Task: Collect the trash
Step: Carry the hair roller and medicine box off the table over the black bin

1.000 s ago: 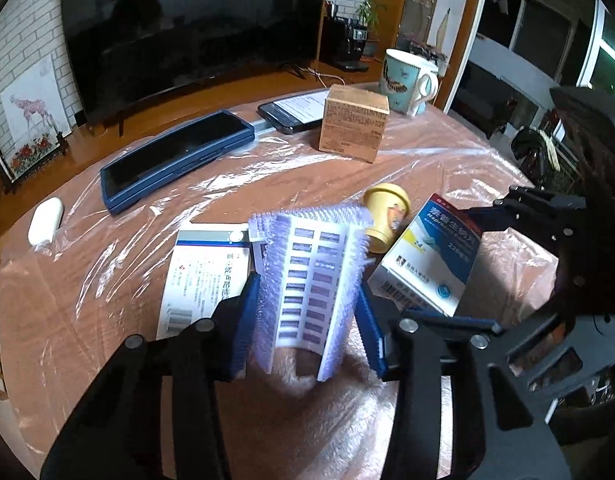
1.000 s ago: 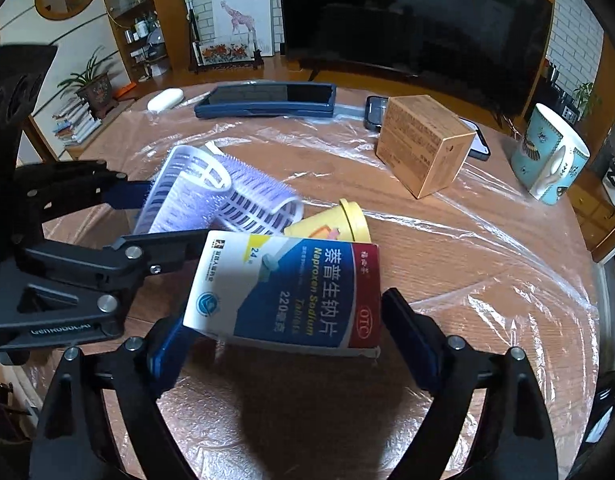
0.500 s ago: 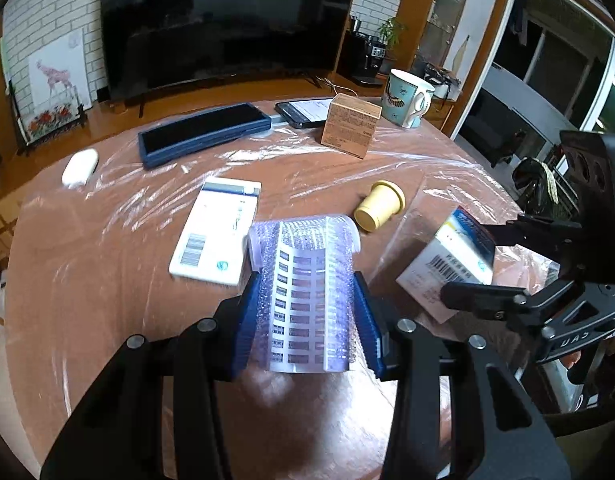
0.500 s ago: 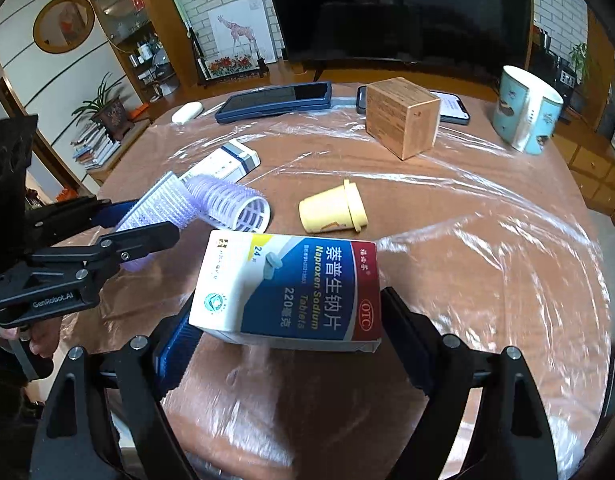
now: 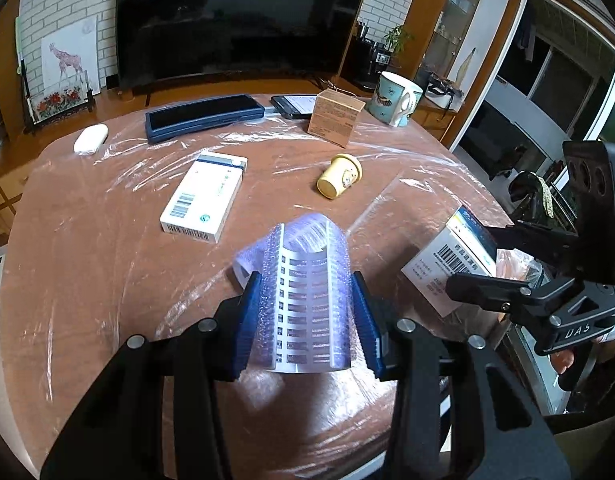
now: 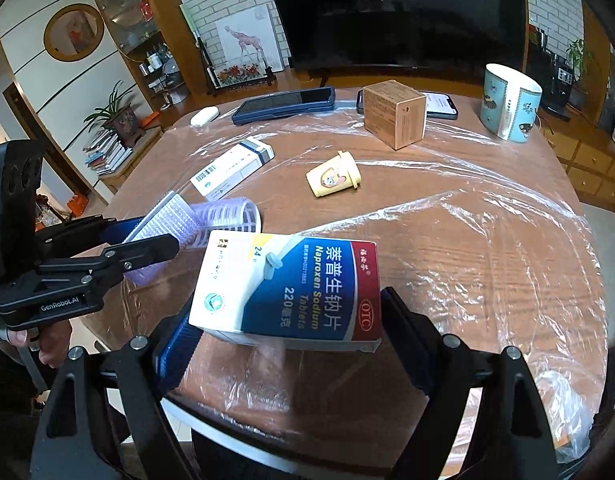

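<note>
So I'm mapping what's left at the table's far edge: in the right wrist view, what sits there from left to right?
White case → dark blue case → brown box → phone → mug.

2 wrist cameras, each looking forward and down along its own gripper across 1 round table (image 5: 87, 280).

The left view faces the far TV (image 5: 235, 20) from the table's near left edge, close over its fingers; the right view faces the same way from the near right. Both share the tabletop, the yellow cup (image 5: 339, 176) (image 6: 333, 179), the brown box (image 6: 393, 114), and each other's gripper at the side.
</note>
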